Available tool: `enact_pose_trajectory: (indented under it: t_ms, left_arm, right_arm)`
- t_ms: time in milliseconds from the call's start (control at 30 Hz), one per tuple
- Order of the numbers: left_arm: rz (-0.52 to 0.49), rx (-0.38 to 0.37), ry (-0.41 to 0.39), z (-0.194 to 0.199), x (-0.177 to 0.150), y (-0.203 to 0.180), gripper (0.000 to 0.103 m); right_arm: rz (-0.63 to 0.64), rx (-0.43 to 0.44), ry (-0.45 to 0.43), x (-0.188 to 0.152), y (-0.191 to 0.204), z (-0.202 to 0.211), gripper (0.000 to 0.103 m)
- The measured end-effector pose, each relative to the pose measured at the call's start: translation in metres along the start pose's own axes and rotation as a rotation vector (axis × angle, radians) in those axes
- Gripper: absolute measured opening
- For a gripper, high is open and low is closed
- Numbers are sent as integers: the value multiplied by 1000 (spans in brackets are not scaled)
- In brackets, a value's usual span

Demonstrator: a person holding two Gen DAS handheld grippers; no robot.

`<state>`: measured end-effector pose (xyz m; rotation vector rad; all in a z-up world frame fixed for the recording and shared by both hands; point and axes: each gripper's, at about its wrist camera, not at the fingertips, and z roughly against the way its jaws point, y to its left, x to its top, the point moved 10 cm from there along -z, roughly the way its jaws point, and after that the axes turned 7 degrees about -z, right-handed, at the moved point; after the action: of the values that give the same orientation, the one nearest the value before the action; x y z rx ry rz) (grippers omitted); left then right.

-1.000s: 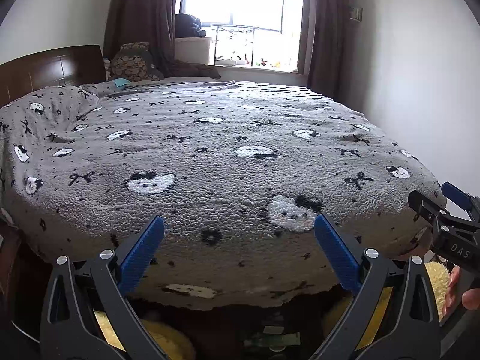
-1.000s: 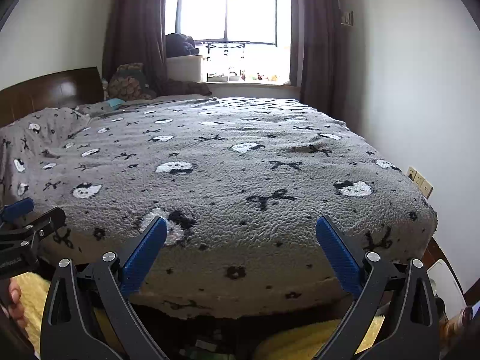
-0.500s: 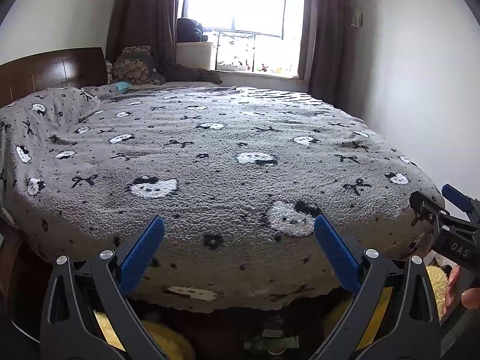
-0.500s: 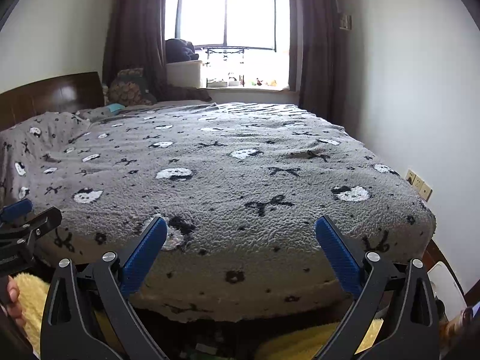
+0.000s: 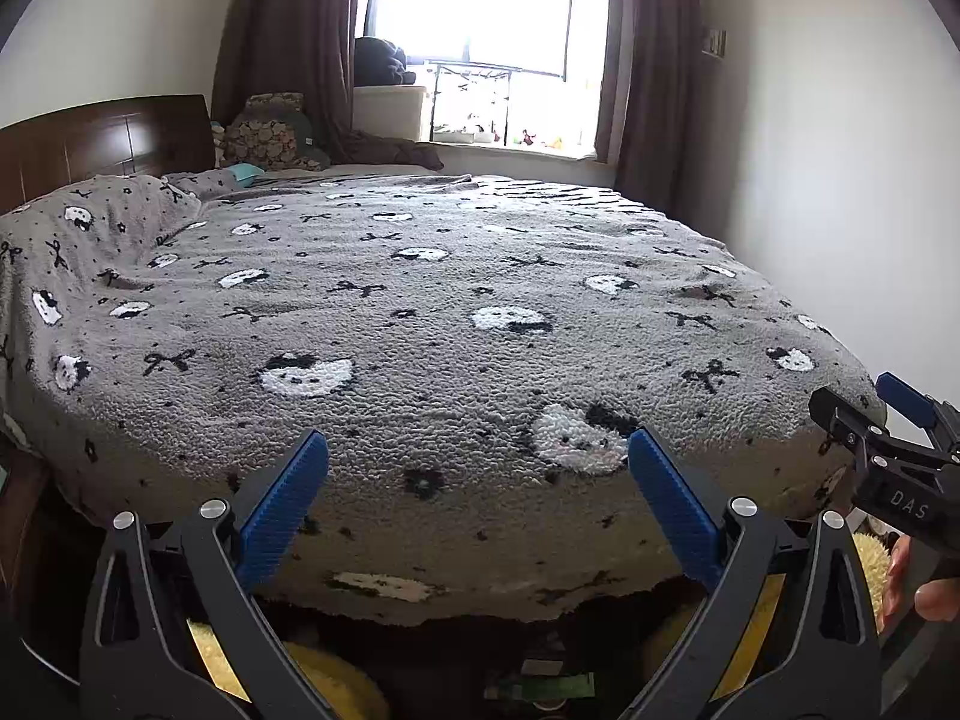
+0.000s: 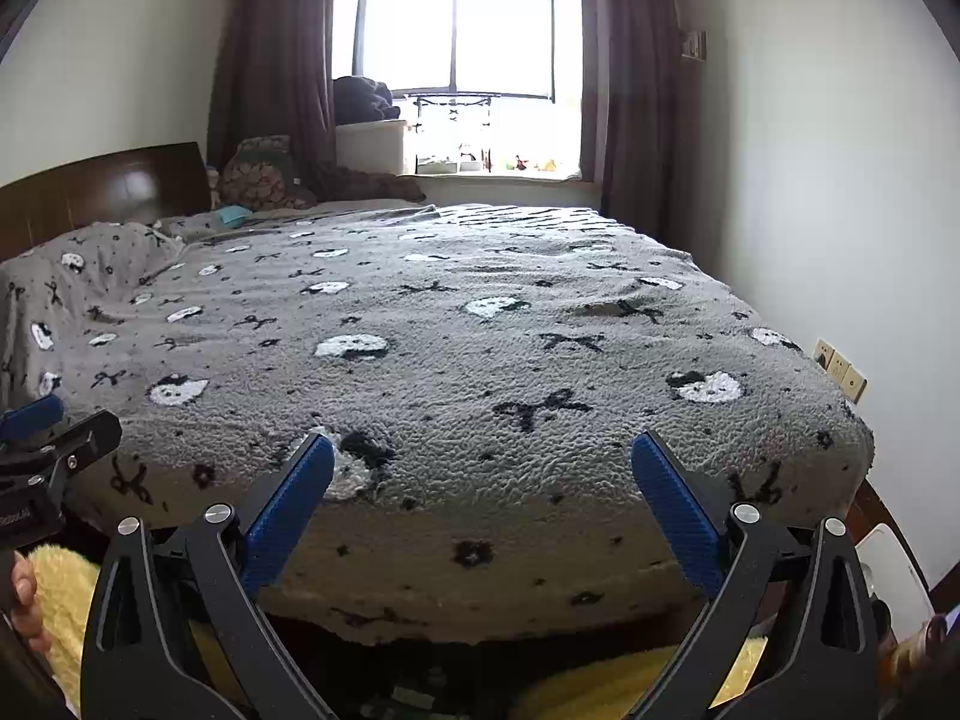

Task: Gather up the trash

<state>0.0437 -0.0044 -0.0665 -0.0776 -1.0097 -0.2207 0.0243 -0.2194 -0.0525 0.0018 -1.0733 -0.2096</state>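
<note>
My left gripper [image 5: 477,450] is open and empty, held over the foot edge of a bed with a grey fleece blanket [image 5: 456,312]. My right gripper [image 6: 480,450] is open and empty too, beside it to the right; it shows at the right edge of the left wrist view [image 5: 888,444]. The left gripper shows at the left edge of the right wrist view [image 6: 42,450]. A small teal item [image 5: 246,173] lies near the pillows at the head of the bed; it also shows in the right wrist view [image 6: 233,215]. No other loose item shows on the blanket.
A wooden headboard [image 5: 102,144] is at the left. A window sill [image 5: 510,150] with small items, a white box [image 5: 384,114] and dark curtains stand behind. A white wall [image 6: 840,180] with sockets [image 6: 840,369] runs along the right. Yellow fluffy fabric [image 6: 600,684] lies below the bed.
Both views have tilted up a little, so more of the window and wall shows. Both grippers stay open and empty.
</note>
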Motion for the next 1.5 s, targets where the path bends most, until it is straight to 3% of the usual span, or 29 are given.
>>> enact_pose_trajectory:
  t_ms: [1500]
  left_arm:
    - [0, 0, -16, 3, 8, 2, 95]
  right_arm:
    - [4, 18, 25, -2, 5, -7, 100]
